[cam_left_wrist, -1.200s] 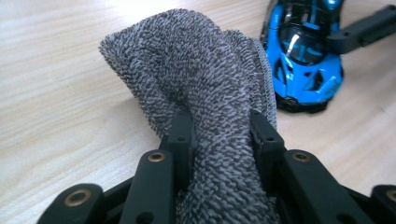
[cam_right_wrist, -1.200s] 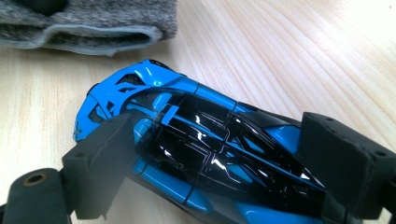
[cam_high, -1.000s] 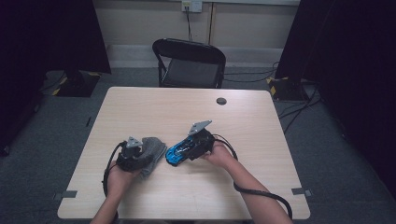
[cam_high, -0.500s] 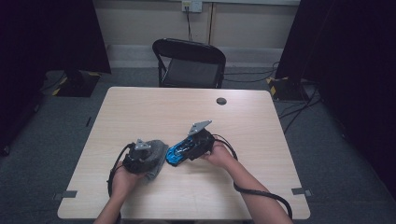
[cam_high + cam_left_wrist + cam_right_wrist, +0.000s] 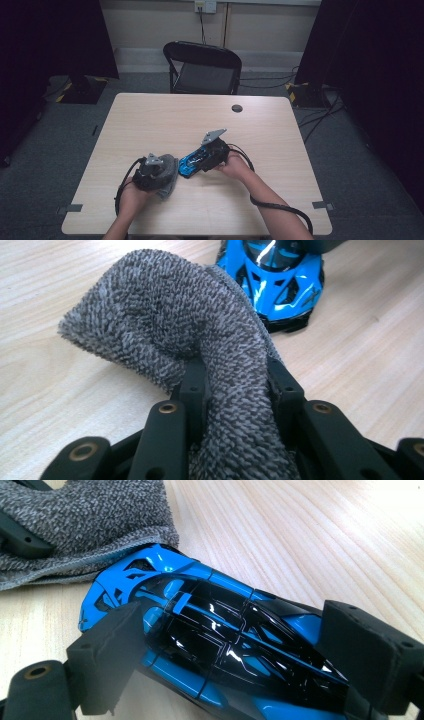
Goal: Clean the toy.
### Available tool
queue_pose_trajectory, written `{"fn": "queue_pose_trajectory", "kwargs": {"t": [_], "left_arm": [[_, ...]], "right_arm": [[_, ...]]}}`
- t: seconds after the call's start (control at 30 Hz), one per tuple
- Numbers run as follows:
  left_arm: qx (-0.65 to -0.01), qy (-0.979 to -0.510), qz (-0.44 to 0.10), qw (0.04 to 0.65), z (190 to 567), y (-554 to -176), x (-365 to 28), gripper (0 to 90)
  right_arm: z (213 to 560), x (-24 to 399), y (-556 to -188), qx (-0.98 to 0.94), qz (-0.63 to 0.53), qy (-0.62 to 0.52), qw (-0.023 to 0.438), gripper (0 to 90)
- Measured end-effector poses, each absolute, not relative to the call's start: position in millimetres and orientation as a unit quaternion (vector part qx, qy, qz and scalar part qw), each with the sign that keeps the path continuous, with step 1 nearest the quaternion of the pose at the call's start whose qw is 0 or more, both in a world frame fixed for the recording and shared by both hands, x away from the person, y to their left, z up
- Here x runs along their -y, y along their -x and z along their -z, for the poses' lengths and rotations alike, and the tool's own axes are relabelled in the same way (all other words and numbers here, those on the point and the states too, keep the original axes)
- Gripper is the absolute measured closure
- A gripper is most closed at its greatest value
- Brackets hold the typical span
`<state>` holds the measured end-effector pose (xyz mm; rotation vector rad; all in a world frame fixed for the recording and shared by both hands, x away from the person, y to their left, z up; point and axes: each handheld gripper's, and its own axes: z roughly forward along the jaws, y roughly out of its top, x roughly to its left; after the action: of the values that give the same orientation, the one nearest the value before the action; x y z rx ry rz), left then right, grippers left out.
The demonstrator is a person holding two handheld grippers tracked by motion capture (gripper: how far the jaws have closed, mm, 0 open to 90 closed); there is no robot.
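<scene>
While the right gripper (image 5: 204, 159) kept its two jaws clamped across the flanks of the blue toy car (image 5: 192, 162), the left gripper (image 5: 152, 172) brought a grey cloth (image 5: 167, 172) up to the car's nose. In the right gripper view the foam pads (image 5: 107, 650) pressed on either side of the car's (image 5: 210, 645) glossy black canopy, apparently to pin it flat on the table (image 5: 150, 120) so that it would not roll under the cloth. The car sat near the middle of the table's near half, its front pointing toward the left hand (image 5: 131, 197).

In the left gripper view the cloth (image 5: 200, 340) was bunched tight between the narrowed jaws, which had just been closing on it; the fabric stood up in a loose hump ahead of them (a pad of sorts for wiping). Its far edge lay just beside the car's (image 5: 277, 280) front bumper, and the right gripper view showed the cloth's (image 5: 80, 525) hem touching or all but touching the blue bodywork; I could not tell which.

Judged from this, the work in hand was wiping the car, with the wipe itself barely begun. The next move would call for dragging the hump across the bonnet while the right grip stayed firm. A chair (image 5: 202, 67) stood beyond the far edge.
</scene>
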<state>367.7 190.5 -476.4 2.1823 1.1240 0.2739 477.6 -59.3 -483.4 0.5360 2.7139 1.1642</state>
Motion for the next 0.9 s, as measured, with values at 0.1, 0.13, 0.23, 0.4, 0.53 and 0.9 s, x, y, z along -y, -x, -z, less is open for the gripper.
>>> {"fn": "queue_pose_trajectory", "kwargs": {"t": [0.1, 0.13, 0.23, 0.4, 0.53, 0.9], "left_arm": [[-0.429, -0.835, -0.104, 0.329, 476, -367, -190, 67.5], [-0.428, -0.835, -0.104, 0.329, 476, -366, -190, 67.5], [-0.424, -0.838, -0.101, 0.329, 476, -363, -188, 67.5], [-0.416, -0.843, -0.099, 0.328, 476, -360, -185, 67.6], [-0.412, -0.845, -0.093, 0.329, 475, -357, -181, 67.6], [-0.395, -0.854, -0.079, 0.329, 474, -350, -169, 67.6]], "right_arm": [[483, 59, -478, -0.902, -0.387, -0.178, 0.070, 11.3], [483, 59, -478, -0.902, -0.387, -0.178, 0.070, 11.3], [483, 59, -478, -0.902, -0.387, -0.178, 0.070, 11.3], [484, 59, -477, -0.901, -0.388, -0.179, 0.071, 11.3], [483, 59, -477, -0.902, -0.387, -0.179, 0.071, 11.3], [483, 59, -477, -0.902, -0.386, -0.179, 0.071, 11.3]]}}
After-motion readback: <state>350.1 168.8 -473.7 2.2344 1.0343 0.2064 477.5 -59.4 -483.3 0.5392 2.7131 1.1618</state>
